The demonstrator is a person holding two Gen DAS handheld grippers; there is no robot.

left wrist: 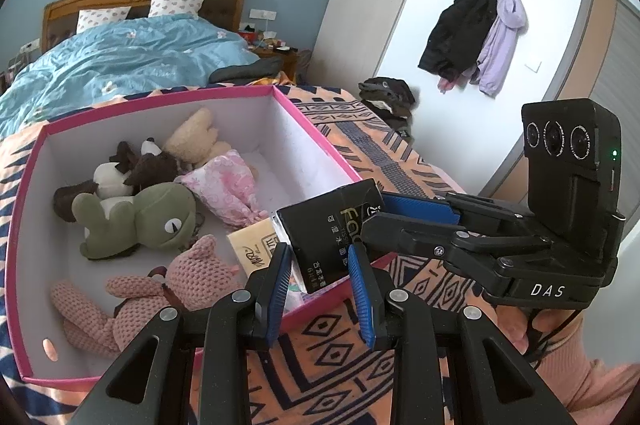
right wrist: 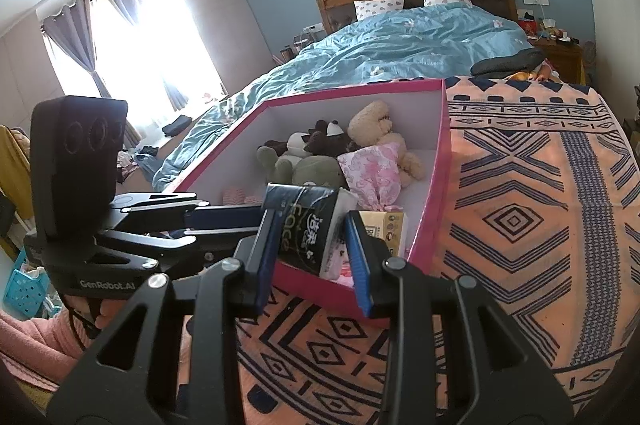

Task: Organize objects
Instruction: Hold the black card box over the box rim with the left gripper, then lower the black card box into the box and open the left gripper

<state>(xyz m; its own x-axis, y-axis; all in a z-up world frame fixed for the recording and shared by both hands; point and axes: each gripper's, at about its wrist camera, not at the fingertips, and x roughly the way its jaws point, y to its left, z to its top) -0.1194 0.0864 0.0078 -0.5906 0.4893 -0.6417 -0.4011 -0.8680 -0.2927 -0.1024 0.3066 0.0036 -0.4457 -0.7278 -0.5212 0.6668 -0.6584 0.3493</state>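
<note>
A black tissue pack [left wrist: 328,225] [right wrist: 308,229] hangs tilted over the near corner of a pink-rimmed box [left wrist: 316,131] [right wrist: 444,161]. My left gripper [left wrist: 320,251] is shut on the pack's lower end. My right gripper [right wrist: 310,221] is shut on it too; in the left wrist view it reaches in from the right [left wrist: 374,217]. Inside the box lie a green frog plush [left wrist: 148,217], a pink knitted plush [left wrist: 160,289], a brown and white plush [left wrist: 132,169], a beige bear [right wrist: 376,125], a pink floral pouch [left wrist: 224,185] and a yellow tissue pack [left wrist: 252,245] [right wrist: 384,229].
The box rests on an orange patterned blanket [right wrist: 520,205] at the foot of a bed with a blue duvet [right wrist: 400,45]. Dark clothes [left wrist: 388,97] sit at the blanket's far edge. Coats [left wrist: 472,33] hang on the wall. A blue basket [right wrist: 24,289] stands on the floor at left.
</note>
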